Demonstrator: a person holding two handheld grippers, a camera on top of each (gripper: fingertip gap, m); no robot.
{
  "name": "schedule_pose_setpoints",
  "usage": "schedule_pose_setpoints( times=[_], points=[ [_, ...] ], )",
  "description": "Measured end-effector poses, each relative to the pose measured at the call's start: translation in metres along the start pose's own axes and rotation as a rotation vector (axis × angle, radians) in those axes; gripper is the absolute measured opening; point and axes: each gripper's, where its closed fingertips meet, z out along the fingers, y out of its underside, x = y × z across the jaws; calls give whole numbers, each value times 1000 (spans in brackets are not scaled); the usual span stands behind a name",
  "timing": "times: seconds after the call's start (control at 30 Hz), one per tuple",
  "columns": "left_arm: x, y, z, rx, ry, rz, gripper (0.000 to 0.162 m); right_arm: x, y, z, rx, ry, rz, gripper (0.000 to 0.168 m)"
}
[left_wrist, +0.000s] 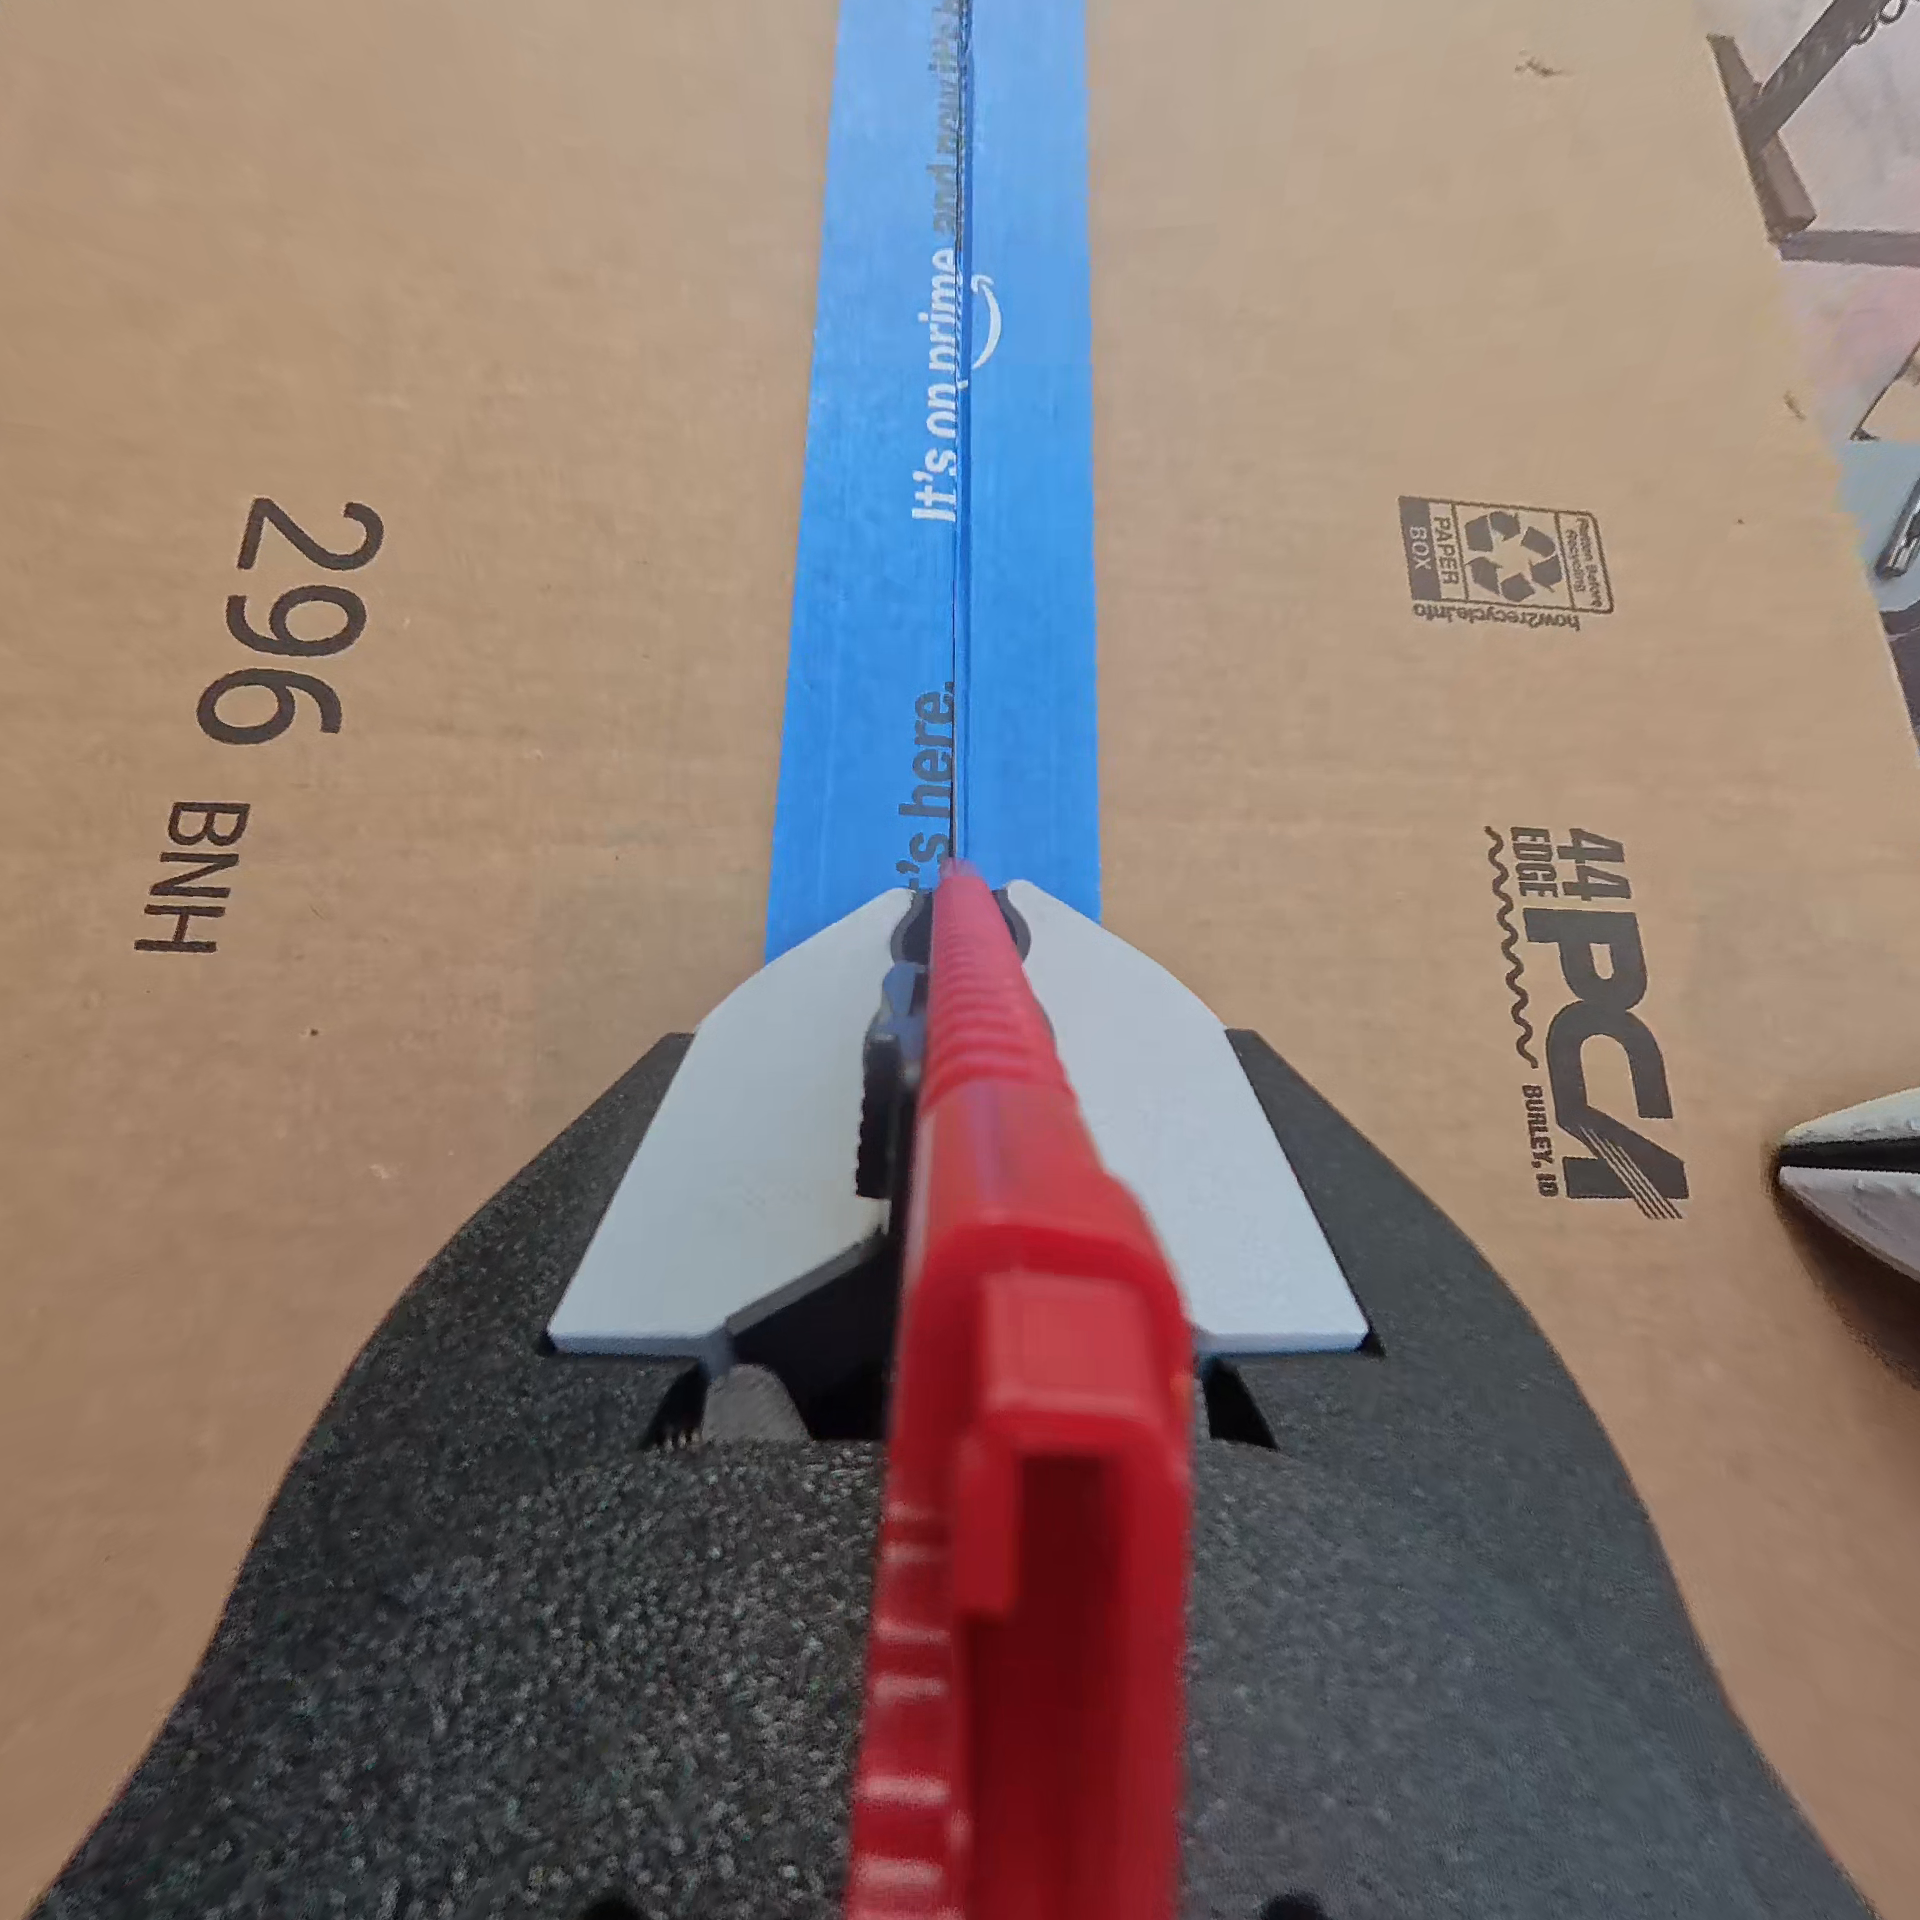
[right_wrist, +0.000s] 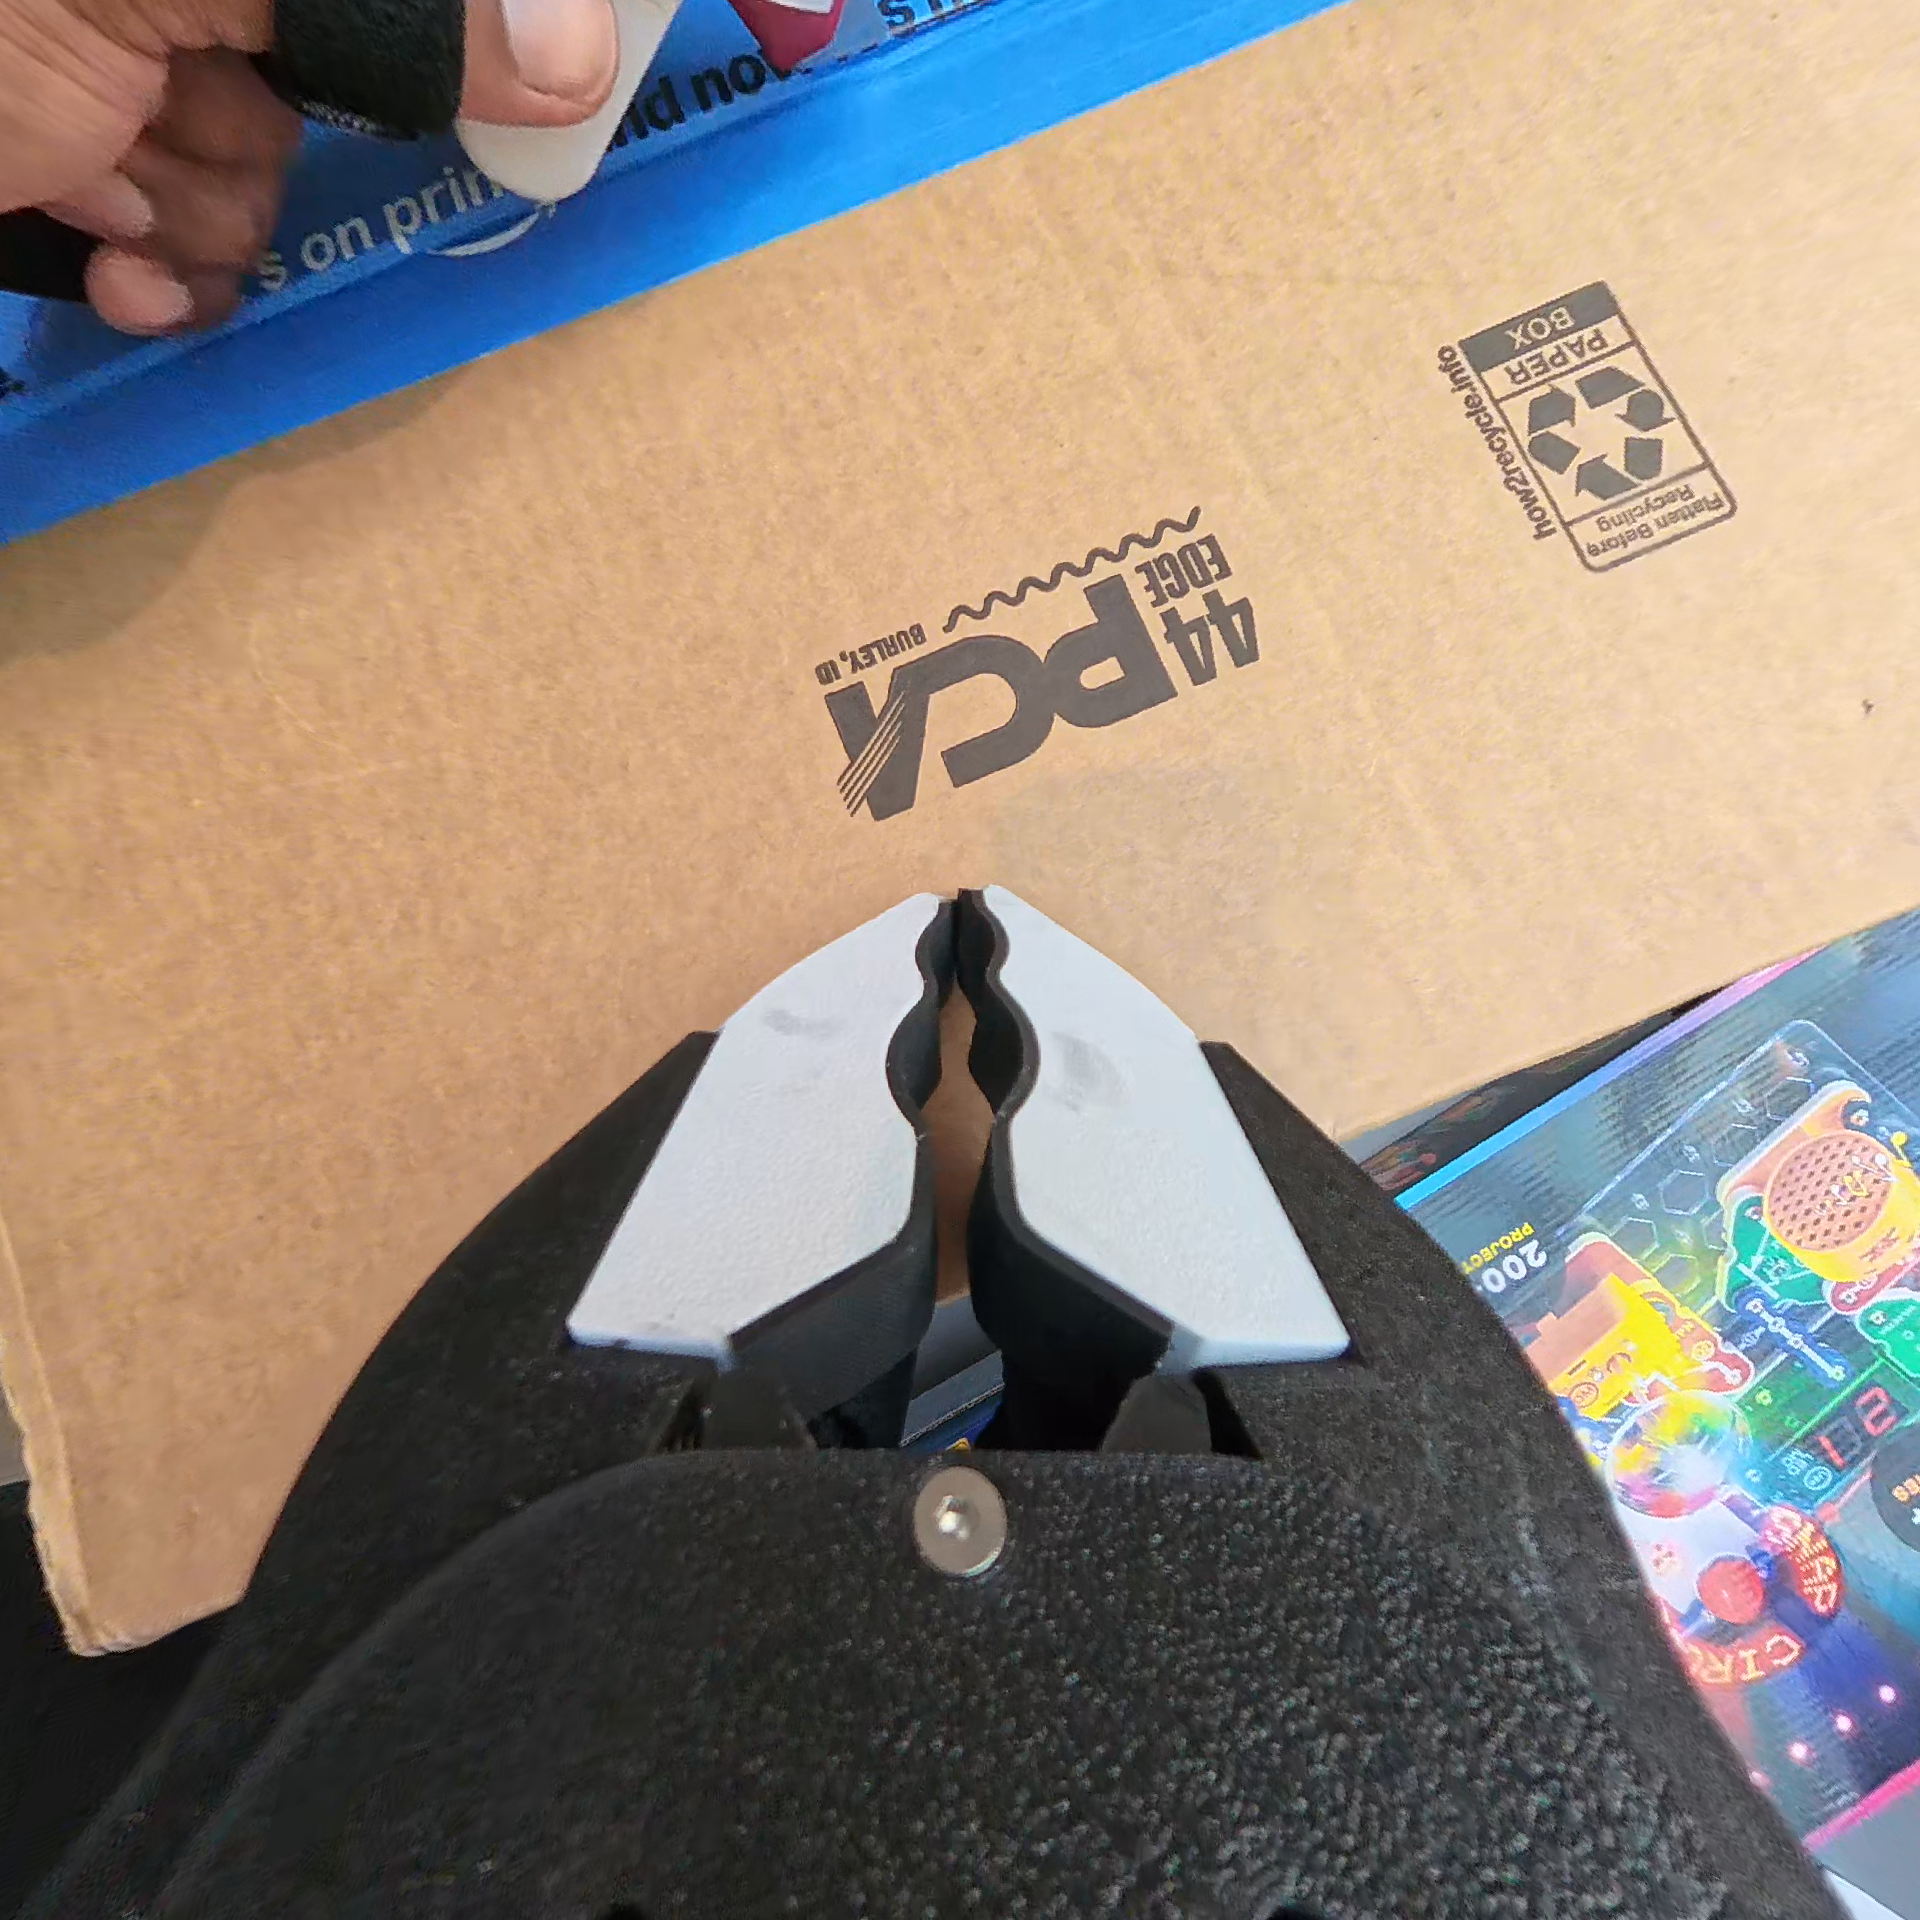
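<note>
Centrally, left gripper (left_wrist: 954, 891) clamps a red box cutter (left_wrist: 1003, 1247), tip on the blue tape (left_wrist: 883, 623) seam; right gripper (right_wrist: 958, 902), fingers together and empty, rests over the cardboard box (right_wrist: 520, 831).

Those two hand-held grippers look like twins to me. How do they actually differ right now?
The left hand-held gripper is shut on a red box cutter; the right hand-held gripper is shut on nothing. The left one sits over the blue tape along the seam; the right one sits over bare cardboard box, beside the tape. Both have pale grey fingers in black bodies.
</note>
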Motion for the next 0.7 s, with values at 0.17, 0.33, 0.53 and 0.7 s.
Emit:
schedule_pose_setpoints(
  times=[0.17, 0.33, 0.53, 0.7],
  points=[
    [1, 3, -3, 21, -32, 24, 12, -1, 1, 0, 7, 20, -9, 0],
    [2, 4, -6, 40, -70, 73, 12, -2, 2, -1, 16, 32, -6, 0],
    [2, 4, -11, 59, -79, 51, 12, -3, 3, -1, 28, 62, -16, 0],
    [3, 6, -17, 65, -87, 50, 12, -4, 4, -2, 28, 61, -13, 0]
  ],
)
